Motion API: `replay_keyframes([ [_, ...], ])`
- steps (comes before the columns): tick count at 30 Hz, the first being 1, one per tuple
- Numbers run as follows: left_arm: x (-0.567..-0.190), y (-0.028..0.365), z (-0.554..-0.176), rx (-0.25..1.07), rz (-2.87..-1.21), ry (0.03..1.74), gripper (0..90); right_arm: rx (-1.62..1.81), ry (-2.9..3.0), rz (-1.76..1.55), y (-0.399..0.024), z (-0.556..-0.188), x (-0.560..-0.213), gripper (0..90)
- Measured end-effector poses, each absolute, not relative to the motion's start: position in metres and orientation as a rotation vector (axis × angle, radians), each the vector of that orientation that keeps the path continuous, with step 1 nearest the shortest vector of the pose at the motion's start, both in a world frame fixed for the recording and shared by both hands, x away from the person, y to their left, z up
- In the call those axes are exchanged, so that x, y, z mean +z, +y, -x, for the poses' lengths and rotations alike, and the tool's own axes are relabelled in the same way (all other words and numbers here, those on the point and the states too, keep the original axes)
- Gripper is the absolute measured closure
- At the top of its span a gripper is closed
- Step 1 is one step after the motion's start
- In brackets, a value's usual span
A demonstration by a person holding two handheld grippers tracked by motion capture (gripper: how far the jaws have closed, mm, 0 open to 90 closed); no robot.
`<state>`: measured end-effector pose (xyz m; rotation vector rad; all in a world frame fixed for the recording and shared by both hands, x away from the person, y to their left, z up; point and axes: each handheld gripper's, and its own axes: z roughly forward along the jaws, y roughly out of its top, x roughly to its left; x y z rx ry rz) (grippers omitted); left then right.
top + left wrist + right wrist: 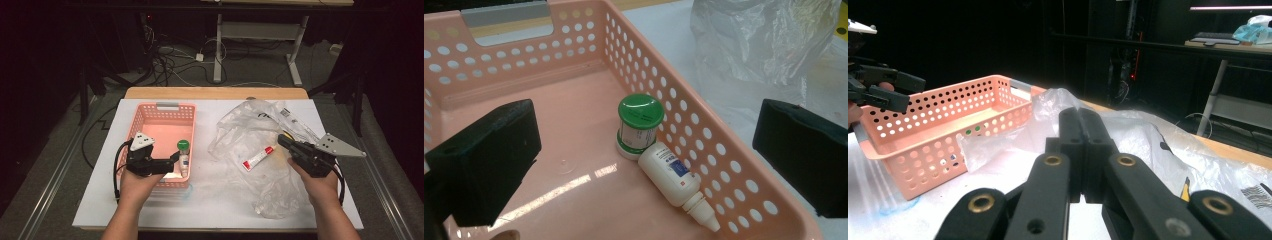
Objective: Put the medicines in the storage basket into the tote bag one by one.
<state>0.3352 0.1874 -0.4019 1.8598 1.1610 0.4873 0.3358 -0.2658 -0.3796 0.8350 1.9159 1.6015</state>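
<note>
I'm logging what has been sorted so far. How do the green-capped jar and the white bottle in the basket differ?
The jar stands upright, while the bottle lies on its side, its nozzle toward the basket's near corner. The jar is short and squat with a wide green lid; the bottle is slimmer and longer with a narrow white tip. Both have white bodies with labels, and they rest touching each other against the same perforated wall of the pink basket.

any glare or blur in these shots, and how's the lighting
High view: bright white table, dark surroundings, slightly soft. Left gripper view: a glare streak on the pink perforated plastic basket floor. Right gripper view: the near black gripper is blurred, background dark.
</note>
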Motion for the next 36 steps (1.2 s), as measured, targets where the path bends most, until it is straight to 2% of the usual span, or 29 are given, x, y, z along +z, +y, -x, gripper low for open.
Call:
replay_keyframes([
  [8, -0.397, 0.18, -0.338, 0.49, -1.871, 1.146, 0.0, 1.603, 1.91, -0.842, -0.266, -0.336, -0.379, 90.0],
  [16, -0.39, 0.172, -0.361, 0.458, -1.892, 1.149, 3.1, 1.607, 1.916, -0.832, -0.264, -0.336, -0.379, 90.0],
  [24, -0.394, 0.168, -0.393, 0.403, -1.966, 1.176, 14.4, 1.606, 1.912, -0.837, -0.266, -0.336, -0.379, 90.0],
  [33, -0.406, 0.17, -0.416, 0.322, -2.07, 1.229, 19.8, 1.607, 1.912, -0.829, -0.267, -0.337, -0.379, 90.0],
  [36, -0.41, 0.169, -0.421, 0.29, -2.095, 1.25, 24.5, 1.611, 1.911, -0.836, -0.267, -0.336, -0.379, 90.0],
])
